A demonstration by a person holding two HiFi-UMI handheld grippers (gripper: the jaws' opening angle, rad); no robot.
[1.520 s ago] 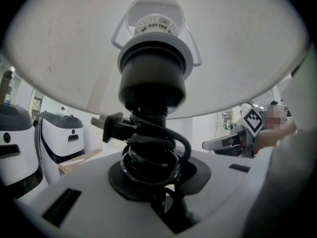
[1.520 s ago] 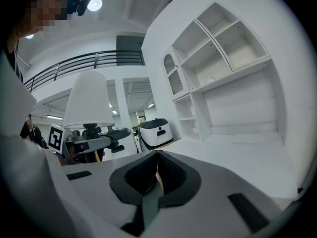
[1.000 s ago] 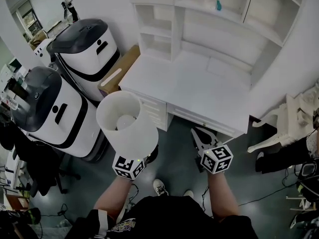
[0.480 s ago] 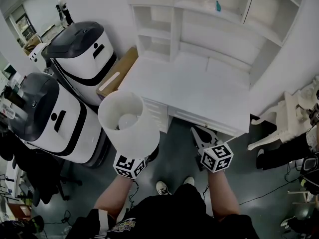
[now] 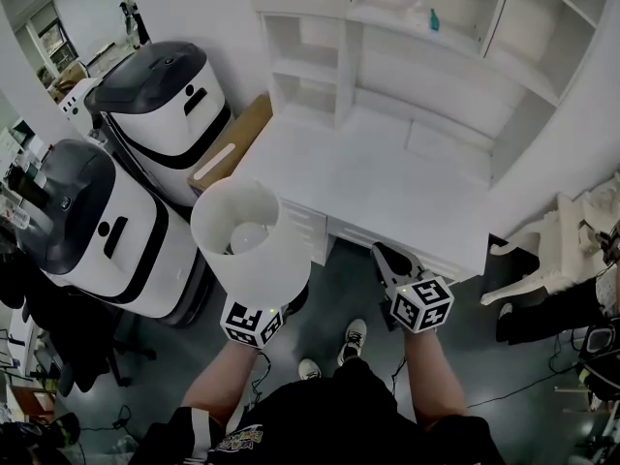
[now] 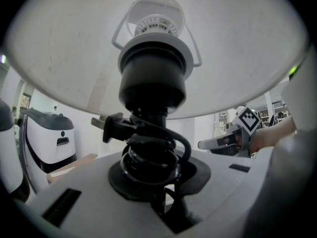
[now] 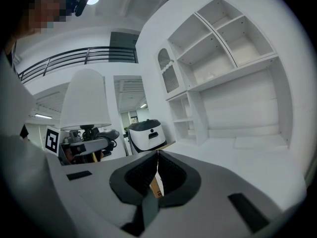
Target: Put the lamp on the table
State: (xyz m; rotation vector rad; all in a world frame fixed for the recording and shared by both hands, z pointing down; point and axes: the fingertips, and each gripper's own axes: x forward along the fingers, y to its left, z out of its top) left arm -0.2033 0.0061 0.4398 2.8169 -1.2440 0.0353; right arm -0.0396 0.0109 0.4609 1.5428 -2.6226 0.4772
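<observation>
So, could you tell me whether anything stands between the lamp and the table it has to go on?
Nothing visible does. The lamp, held in the left gripper, hangs over the floor just short of the front left corner of the table, and the near tabletop is bare.

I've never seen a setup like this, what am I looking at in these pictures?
No robot: a person holds hand tongs in each hand. One picture looks down from a camera on their head; the other two come from cameras riding on the tongs. The left tongs grip a lamp by its black stem, cord wound round it, white shade above. The right tongs are shut and empty. Ahead stands a white desk; the lamp is not on it yet.
</observation>
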